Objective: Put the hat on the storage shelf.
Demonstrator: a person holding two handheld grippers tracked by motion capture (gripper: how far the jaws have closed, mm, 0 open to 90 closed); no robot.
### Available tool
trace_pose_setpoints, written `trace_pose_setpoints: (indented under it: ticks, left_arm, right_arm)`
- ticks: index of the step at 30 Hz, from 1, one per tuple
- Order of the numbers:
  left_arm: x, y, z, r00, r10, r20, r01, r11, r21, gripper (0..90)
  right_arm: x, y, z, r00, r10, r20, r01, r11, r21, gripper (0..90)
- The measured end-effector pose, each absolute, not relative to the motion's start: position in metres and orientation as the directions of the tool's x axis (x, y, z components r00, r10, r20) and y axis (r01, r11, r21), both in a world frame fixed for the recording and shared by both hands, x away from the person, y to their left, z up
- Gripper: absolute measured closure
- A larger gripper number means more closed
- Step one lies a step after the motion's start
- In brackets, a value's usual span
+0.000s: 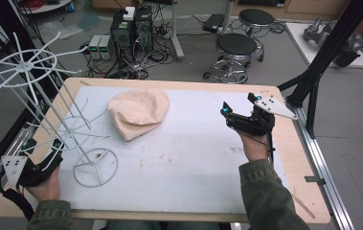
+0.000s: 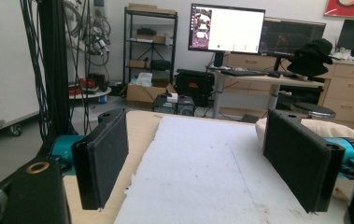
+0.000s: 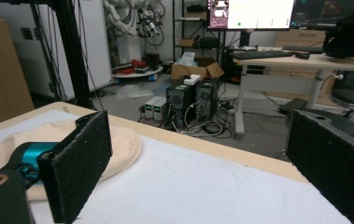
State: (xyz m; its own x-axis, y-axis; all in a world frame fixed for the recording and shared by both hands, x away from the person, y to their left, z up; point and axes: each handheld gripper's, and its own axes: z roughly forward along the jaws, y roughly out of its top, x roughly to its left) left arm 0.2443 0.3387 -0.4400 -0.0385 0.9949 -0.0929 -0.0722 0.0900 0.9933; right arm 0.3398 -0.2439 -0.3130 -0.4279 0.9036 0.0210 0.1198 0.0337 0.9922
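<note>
Two grippers are hovering over the bench (image 1: 265, 191), both empty. The right gripper (image 1: 239, 106) is sitting near the right edge, its fingers (image 3: 79, 163) standing wide apart with nothing between them; its own view is looking across the white mat (image 1: 184, 158) toward the cloth hat (image 1: 138, 113). The left gripper (image 1: 42, 158) is waiting at the near left corner, just beside the base ring of the white wire rack (image 1: 81, 143); its fingers (image 2: 102, 156) are likewise spread, holding nothing.

The hat is lying crumpled on the mat toward the far edge, left of centre, near the rack's lower prongs but apart from both grippers.

Judgement: the work is sitting at the approach step, before any grasp. The hat and the rack suggest hanging the hat on a prong. The next move is calling for the right gripper to travel left across the mat, come down on the hat's nearer edge and pinch a fold of the soft cloth. The left gripper may need to steady the rack.
</note>
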Motion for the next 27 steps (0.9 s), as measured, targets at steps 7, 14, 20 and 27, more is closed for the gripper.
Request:
trace_pose_setpoints:
  ticks: [7, 14, 20, 27]
  left_arm:
    - [0.244, 0.338, -0.44, -0.04, 0.995, -0.091, -0.073, 0.088, 0.993, 22.7]
    - [0.244, 0.336, -0.439, -0.036, 0.995, -0.089, -0.072, 0.086, 0.994, 22.7]
    - [0.245, 0.337, -0.44, -0.038, 0.995, -0.095, -0.076, 0.092, 0.993, 22.8]
    - [0.245, 0.338, -0.44, -0.041, 0.995, -0.094, -0.078, 0.09, 0.993, 22.7]
  right_arm:
    - [0.355, -0.224, -0.309, -0.465, 0.885, 0.015, 0.126, 0.05, 0.991, 6.6]
    - [0.369, -0.208, -0.309, -0.479, 0.877, 0.029, 0.128, 0.037, 0.991, 6.5]
    - [0.382, -0.19, -0.314, -0.494, 0.869, 0.036, 0.128, 0.032, 0.991, 6.5]
    - [0.395, -0.166, -0.316, -0.504, 0.861, 0.066, 0.128, -0.001, 0.992, 6.5]
